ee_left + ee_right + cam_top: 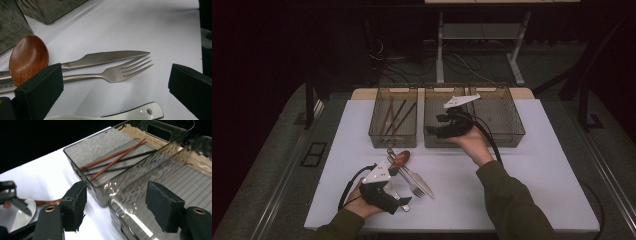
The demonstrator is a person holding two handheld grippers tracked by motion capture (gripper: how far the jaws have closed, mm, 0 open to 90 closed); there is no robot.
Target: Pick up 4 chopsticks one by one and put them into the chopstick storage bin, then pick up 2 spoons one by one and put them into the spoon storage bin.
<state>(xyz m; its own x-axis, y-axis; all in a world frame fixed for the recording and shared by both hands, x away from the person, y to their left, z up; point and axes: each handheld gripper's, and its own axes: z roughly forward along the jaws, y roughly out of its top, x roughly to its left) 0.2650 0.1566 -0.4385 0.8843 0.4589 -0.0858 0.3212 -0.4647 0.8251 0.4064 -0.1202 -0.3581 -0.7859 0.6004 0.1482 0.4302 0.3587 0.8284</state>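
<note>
My left gripper (396, 201) rests low on the white table near its front edge, jaws open. A white ceramic spoon (140, 113) lies on the table between them, and the pads stand clear of it. Just beyond lie a steel fork (125, 71), a serrated knife (107, 57) and a wooden spoon (28, 58). My right gripper (437, 131) hovers at the front wall of the middle bin (447, 107). In the right gripper view its jaws (118, 200) are open with nothing between them. Brown and black chopsticks (112, 160) lie in the left bin (377, 117).
A third smoky plastic bin (512, 117) stands to the right of the middle one, touching it. The white table (537, 170) has free room on its right half and at the far left. Desk legs and cables (447, 60) sit on the floor beyond the table.
</note>
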